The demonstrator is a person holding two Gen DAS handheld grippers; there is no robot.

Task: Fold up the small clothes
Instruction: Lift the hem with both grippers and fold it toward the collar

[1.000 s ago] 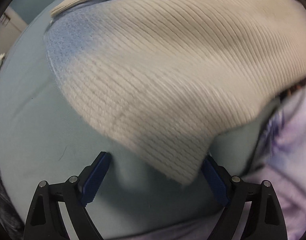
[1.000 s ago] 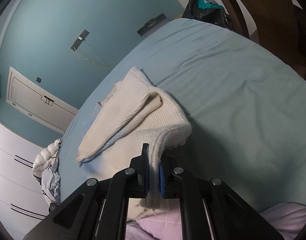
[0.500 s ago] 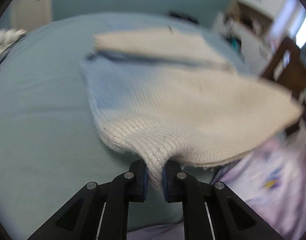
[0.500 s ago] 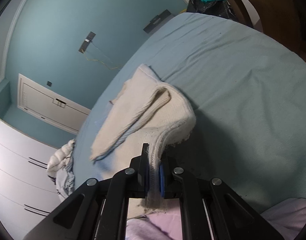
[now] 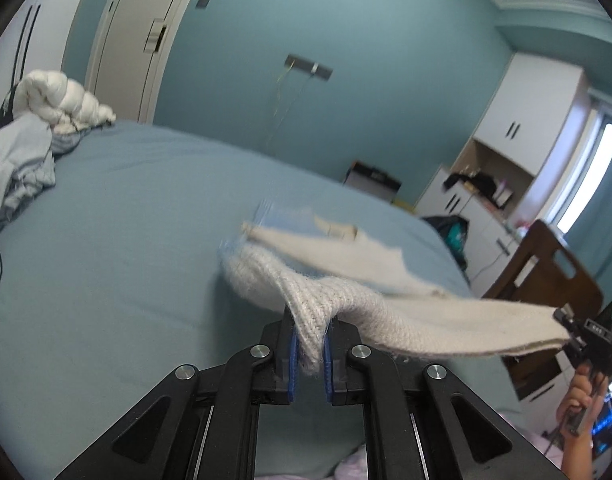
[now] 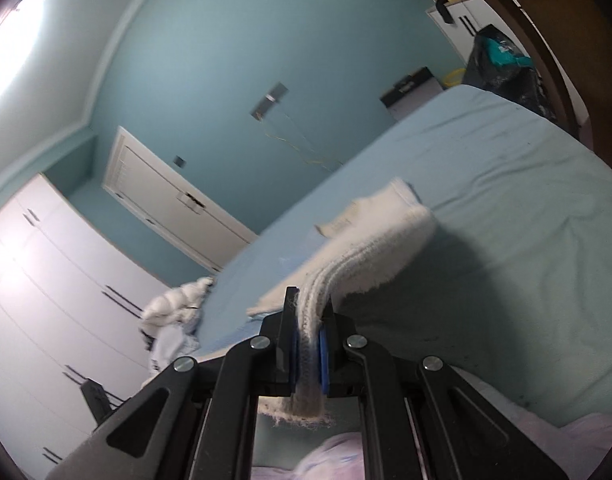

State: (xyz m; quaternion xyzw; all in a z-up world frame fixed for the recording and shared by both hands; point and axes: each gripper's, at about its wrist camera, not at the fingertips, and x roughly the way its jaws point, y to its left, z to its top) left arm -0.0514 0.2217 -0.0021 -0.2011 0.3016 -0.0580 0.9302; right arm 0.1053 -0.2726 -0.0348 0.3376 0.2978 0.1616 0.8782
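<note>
A cream knitted garment [image 5: 386,312] hangs stretched in the air above a pale blue bed [image 5: 125,240], held at two corners. The left gripper [image 5: 309,354] is clamped on a bunched fold of the knit, blue pads pressing it from both sides; a second ago its jaws stood wide apart, with the garment lying just in front on the sheet. The right gripper [image 6: 308,354] grips another edge of the same garment, as it did a second ago. Both ends now sit higher than before, and more of the cloth has lifted off the bed. In the left view, a hand [image 5: 582,404] holds the right gripper at the far right. A heap of white and blue clothes [image 5: 33,128] lies at the bed's far left corner.
</note>
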